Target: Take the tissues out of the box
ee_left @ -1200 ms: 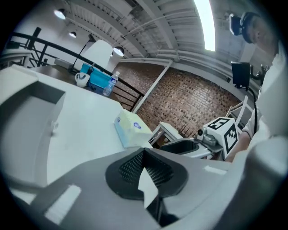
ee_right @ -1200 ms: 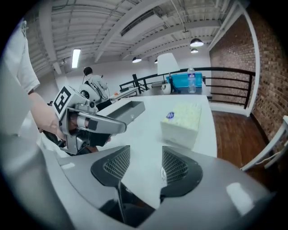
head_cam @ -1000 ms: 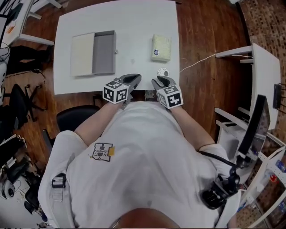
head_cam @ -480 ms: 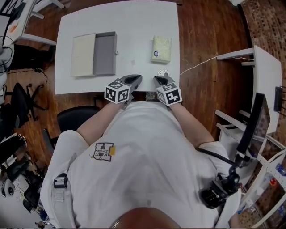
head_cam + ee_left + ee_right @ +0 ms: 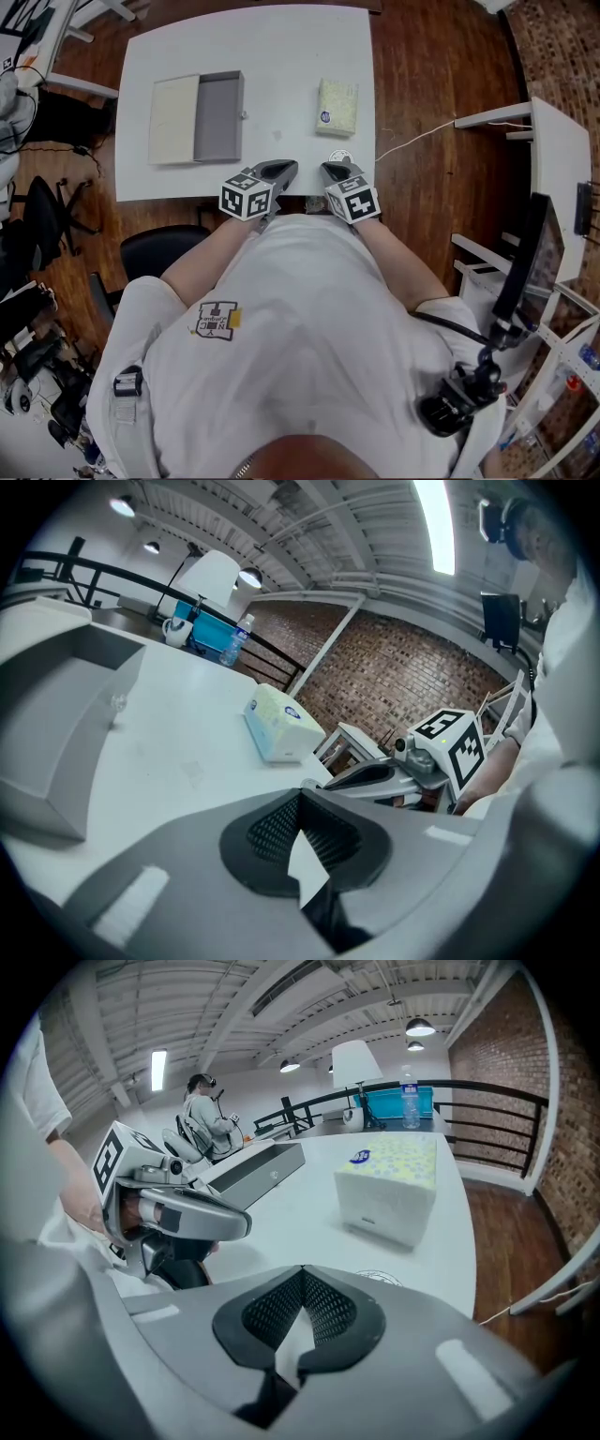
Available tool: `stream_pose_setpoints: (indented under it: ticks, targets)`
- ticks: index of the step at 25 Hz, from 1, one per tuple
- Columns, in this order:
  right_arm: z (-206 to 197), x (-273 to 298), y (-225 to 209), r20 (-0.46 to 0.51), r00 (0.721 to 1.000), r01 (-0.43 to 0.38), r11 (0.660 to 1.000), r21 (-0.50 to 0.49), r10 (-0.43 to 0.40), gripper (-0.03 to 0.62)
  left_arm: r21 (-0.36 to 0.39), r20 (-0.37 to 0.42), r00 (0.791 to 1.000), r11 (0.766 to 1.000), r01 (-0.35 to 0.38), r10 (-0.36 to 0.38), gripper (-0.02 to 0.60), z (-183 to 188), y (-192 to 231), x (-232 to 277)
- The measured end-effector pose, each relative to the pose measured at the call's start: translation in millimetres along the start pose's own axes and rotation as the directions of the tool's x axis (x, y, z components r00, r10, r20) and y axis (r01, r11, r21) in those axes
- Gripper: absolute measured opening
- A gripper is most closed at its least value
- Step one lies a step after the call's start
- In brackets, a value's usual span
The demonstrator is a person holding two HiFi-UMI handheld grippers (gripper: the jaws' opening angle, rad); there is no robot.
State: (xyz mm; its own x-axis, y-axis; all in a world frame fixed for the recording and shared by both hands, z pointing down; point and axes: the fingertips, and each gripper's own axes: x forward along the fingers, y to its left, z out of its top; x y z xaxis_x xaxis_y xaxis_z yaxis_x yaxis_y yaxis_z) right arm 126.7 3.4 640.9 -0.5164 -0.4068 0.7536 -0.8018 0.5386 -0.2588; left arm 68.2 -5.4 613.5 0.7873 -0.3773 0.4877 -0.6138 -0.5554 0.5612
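2 grippers hover over the near edge of the white bench (image 5: 281,56) in the head view, the left gripper (image 5: 284,168) beside the right gripper (image 5: 330,170). The open grey box (image 5: 220,114) lies at 10 o'clock from them. The tissue pack (image 5: 337,105) lies at 12 o'clock, well apart from the box.

Left gripper view: jaws closed, empty; pack at 12 o'clock.

Right gripper view: jaws closed, empty; pack at 1 o'clock.

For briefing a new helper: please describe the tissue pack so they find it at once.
On the white table, look at its right half, away from the open grey box. The pale yellow soft tissue pack lies there, bearing a round blue logo.
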Motion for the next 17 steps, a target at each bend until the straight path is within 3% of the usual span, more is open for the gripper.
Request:
stream_pose_setpoints:
  ticks: [17]
  targets:
    - [1.1,0.5,1.6,-0.012,1.000,-0.002,1.000,-0.027,0.002,-0.003,0.012,-0.002,1.000,1.000,0.005,-0.005,-0.005,-0.3,-2.8,0.0]
